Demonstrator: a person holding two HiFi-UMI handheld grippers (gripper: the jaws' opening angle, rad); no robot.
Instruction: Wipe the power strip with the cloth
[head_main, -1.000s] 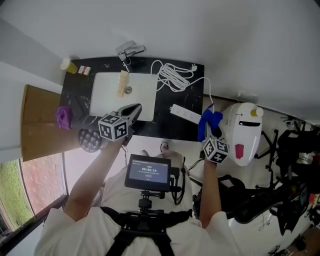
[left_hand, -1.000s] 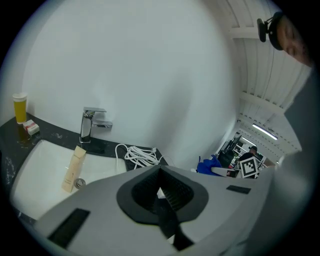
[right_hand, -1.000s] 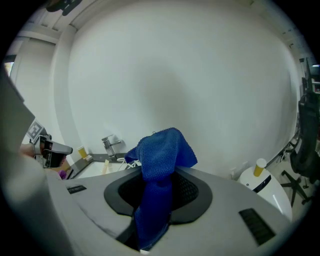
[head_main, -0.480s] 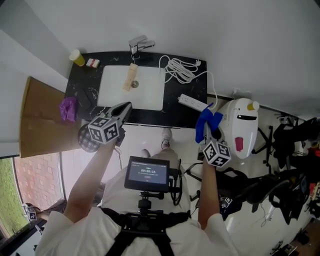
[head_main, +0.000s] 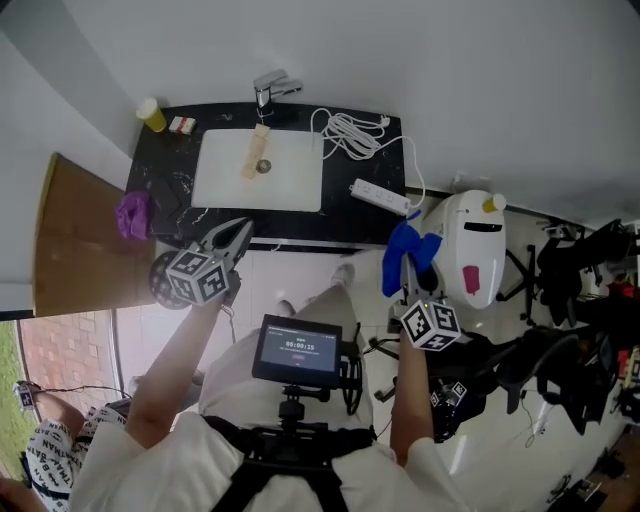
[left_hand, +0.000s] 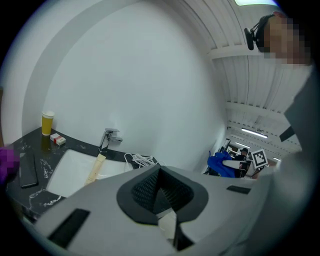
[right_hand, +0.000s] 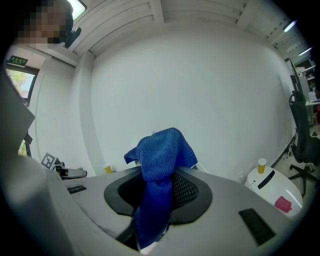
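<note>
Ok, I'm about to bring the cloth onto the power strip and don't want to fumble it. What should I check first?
1. Cloth gripped: ok, clamped between the right gripper jaws.
2. Power strip exposed: ok, it lies at the right end of the counter with nothing on it.
3. Cloth on strip: not ok, the cloth hangs in front of the counter, apart from the strip.
4. Left gripper free: ok, jaws together, nothing between them.
5. Strip unplugged: cannot tell, the cord is coiled behind it and its end is unclear.
</note>
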